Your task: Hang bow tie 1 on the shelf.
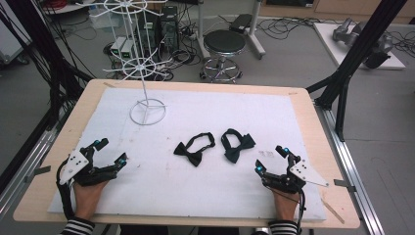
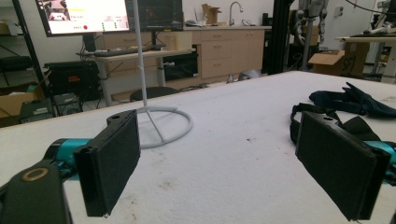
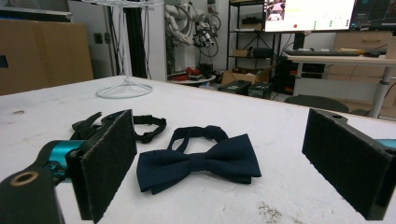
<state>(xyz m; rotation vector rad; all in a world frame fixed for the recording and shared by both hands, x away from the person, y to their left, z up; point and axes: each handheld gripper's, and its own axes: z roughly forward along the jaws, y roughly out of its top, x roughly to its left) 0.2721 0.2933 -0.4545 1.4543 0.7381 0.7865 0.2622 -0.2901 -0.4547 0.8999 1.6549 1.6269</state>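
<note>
I've got black-and-white striped sleeves at both wrists. My left gripper (image 1: pixel 108 151) is black, with teal-blue lit tips, a grey three-cornered plate dotted with small holes, and a black cable trailing back. My right gripper (image 1: pixel 271 158) matches it. Up close, the jaws are flat black textured pads on teal mounts.

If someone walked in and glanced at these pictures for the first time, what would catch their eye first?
Two dark bow ties lie side by side mid-table on the white mat: a black bow tie and, to its right, a navy bow tie. A tall white wire rack stands at the far left of the mat. The left gripper and right gripper rest at the near corners, jaws open and holding nothing.
</note>
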